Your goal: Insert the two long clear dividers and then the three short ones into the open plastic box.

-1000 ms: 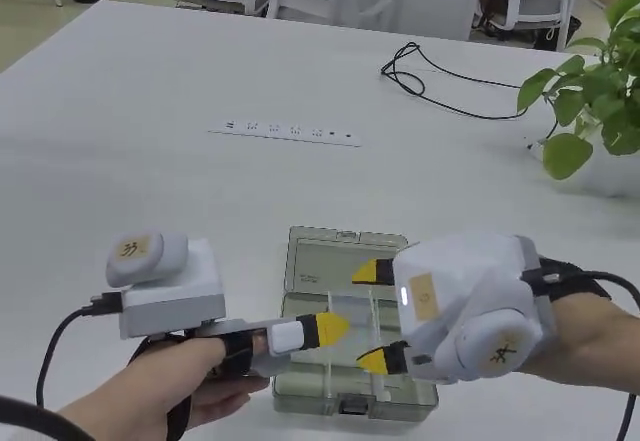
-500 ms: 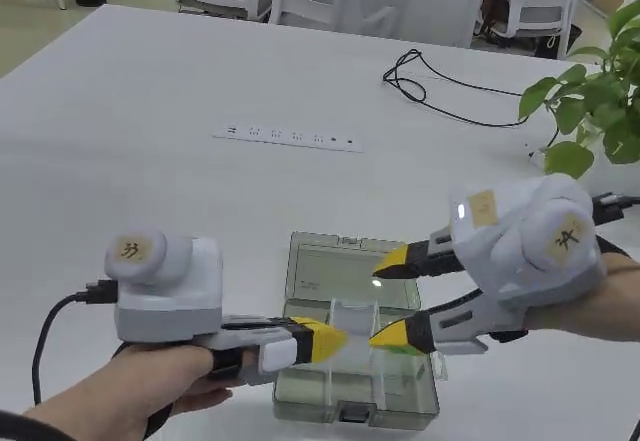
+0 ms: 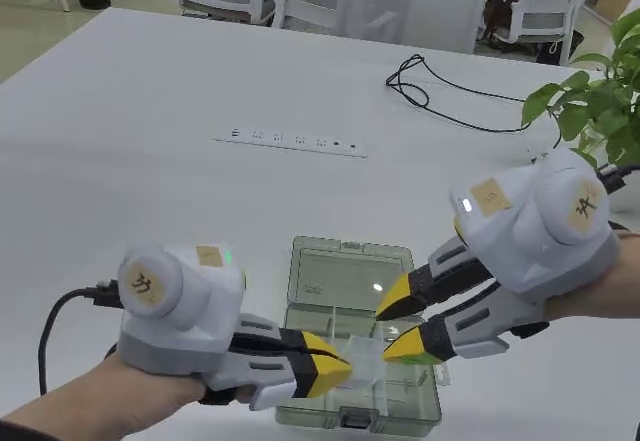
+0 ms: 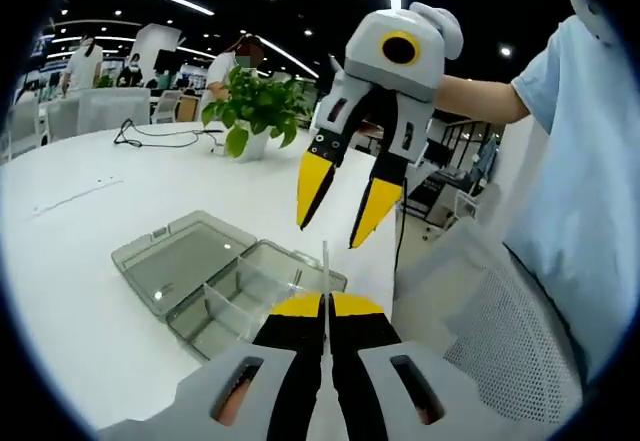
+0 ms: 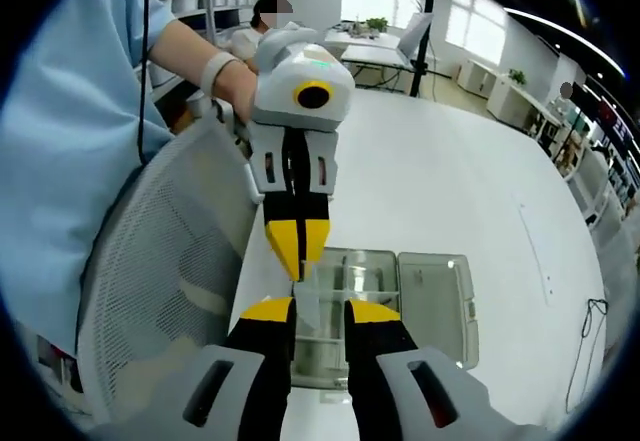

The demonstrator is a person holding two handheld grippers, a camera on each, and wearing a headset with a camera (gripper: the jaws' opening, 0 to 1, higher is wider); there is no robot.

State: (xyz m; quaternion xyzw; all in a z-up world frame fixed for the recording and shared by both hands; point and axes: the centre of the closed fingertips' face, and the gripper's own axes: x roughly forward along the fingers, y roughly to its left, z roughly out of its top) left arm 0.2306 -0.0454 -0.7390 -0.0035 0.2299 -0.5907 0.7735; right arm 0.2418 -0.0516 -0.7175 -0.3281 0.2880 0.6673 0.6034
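The open clear plastic box point(image 3: 310, 406) lies near the table's front edge, its lid point(image 3: 345, 271) flat behind it, and clear dividers point(image 4: 222, 299) stand inside. My left gripper point(image 3: 335, 371) is shut on a short clear divider point(image 3: 366, 357) and holds it just above the box. In the left gripper view the divider point(image 4: 324, 266) shows edge-on between the shut yellow fingertips. My right gripper point(image 3: 396, 327) is open, its tips on either side of that divider's far end. In the right gripper view the divider point(image 5: 308, 301) sits between the open jaws without touching, with the box point(image 5: 385, 291) below.
A white power strip point(image 3: 290, 141) lies across the middle of the table. A black cable point(image 3: 440, 81) loops at the back right. A potted plant point(image 3: 600, 111) stands at the right edge. A mesh chair point(image 5: 160, 281) is beside the table's front edge.
My right gripper, which had lifted off the box to the right, has come down to the divider's end, still open. My left gripper has rolled and raised the divider slightly.
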